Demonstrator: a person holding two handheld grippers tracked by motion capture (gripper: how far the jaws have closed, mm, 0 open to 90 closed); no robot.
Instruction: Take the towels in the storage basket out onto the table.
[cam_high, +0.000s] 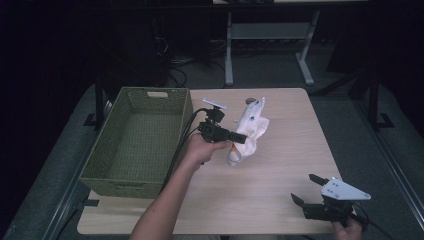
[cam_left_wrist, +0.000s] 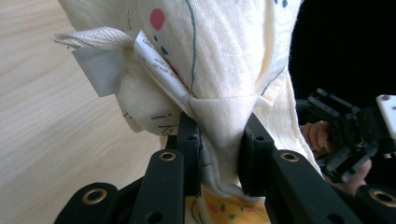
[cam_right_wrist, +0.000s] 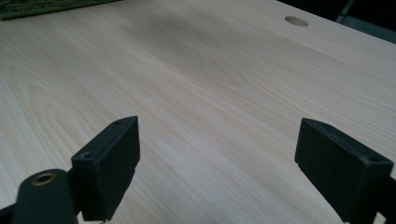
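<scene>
A cream printed cloth (cam_high: 251, 127) with small coloured marks and a white label lies bunched on the wooden table (cam_high: 280, 165), just right of centre. My left gripper (cam_high: 241, 138) is shut on a fold of the cloth (cam_left_wrist: 219, 60), with the fabric pinched between both jaws. At the table's front right corner my right gripper (cam_high: 307, 189) stands open above bare wood, nothing between its fingers (cam_right_wrist: 109, 163). The left gripper view also shows that right gripper (cam_left_wrist: 348, 135) farther off, in a hand.
A green woven basket (cam_high: 107, 172) with nothing inside stands at the left of the table, beside my left hand. A round hole (cam_right_wrist: 296, 21) marks the table's far edge. Dark floor and a white desk frame (cam_high: 270, 45) lie beyond.
</scene>
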